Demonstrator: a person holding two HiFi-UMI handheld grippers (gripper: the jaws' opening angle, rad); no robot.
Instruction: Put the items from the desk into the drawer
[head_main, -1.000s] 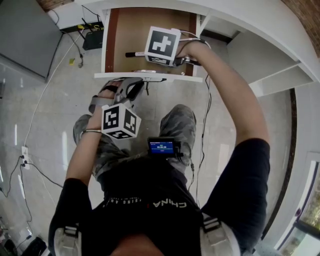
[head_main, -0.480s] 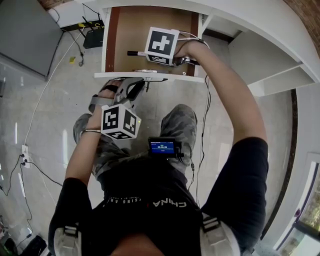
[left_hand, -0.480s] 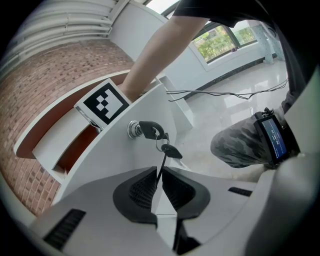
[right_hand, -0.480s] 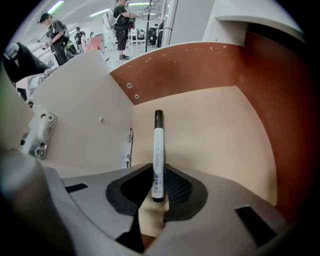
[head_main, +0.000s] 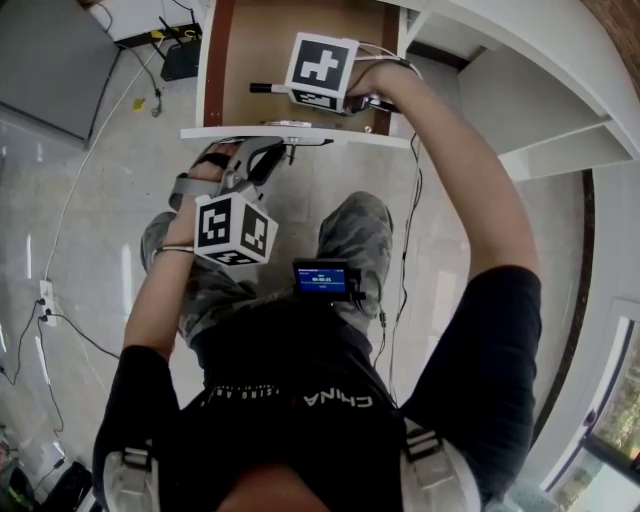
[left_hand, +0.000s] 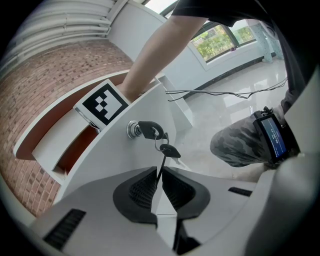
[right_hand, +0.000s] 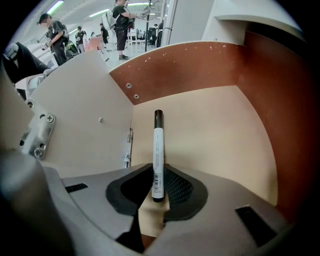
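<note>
The desk drawer (head_main: 250, 45) stands pulled out, its brown bottom (right_hand: 220, 130) bare. My right gripper (head_main: 300, 95) hangs over the drawer and points steeply down into it. It is shut on a white marker pen (right_hand: 158, 155) with a black cap, whose tip (head_main: 262, 88) sticks out to the left. My left gripper (head_main: 272, 160) is at the white drawer front (left_hand: 100, 165). It is shut on a thin black strap (left_hand: 161, 170) that hangs from the key ring below the key (left_hand: 146, 130) in the lock.
The white desk (head_main: 520, 70) runs to the right of the drawer. A black router (head_main: 182, 62) and cables lie on the tiled floor at left, beside a power strip (head_main: 45, 300). A small screen device (head_main: 322, 279) sits at the person's waist.
Only the head view has shifted a little. Both grippers keep their places and their holds.
</note>
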